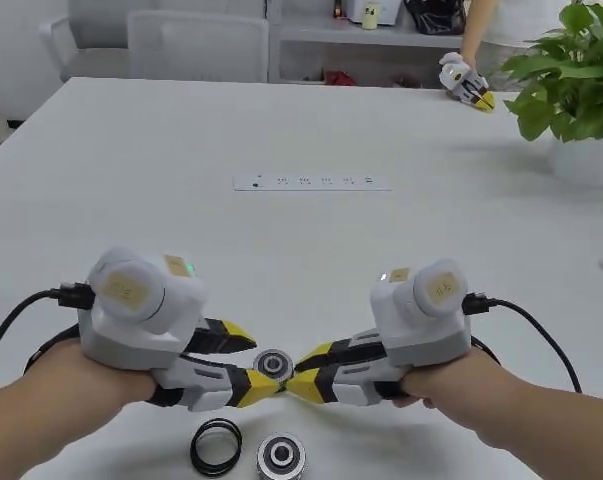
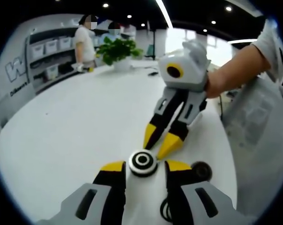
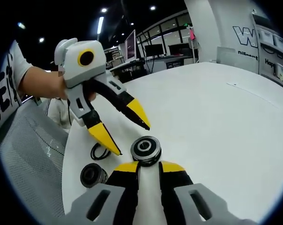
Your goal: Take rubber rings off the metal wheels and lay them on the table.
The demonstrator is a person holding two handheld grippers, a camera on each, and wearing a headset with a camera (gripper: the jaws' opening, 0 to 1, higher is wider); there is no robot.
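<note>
1. Between the tongs, on the white table (image 1: 311, 260), a wheel (image 1: 273, 363), apparently ringed, is flanked: left tongs (image 1: 245, 360) are spread beside it; right tongs (image 1: 308, 371) are nearly pressed together at its rim, a pinch not discernible.
2. Unbraced, the wheel could be dragged or tipped by a pull.
3. A loose ring (image 1: 216, 445) and second wheel (image 1: 281, 455) are laid nearby on the table; a potted plant (image 1: 571, 70) is seen beyond.

The left hand-held gripper (image 1: 260, 362) and right hand-held gripper (image 1: 303, 370) are alike: pale grey bodies, black jaws, yellow tips and black cables (image 1: 11, 320). The wheel (image 1: 272, 363) is silver with a black rim. The loose rings (image 1: 216, 446) are black, and the second wheel (image 1: 281, 457) is silver and dark grey. The tabletop (image 1: 311, 120) is white. The plant (image 1: 571, 70) is green, in a white pot (image 1: 586, 160).
</note>
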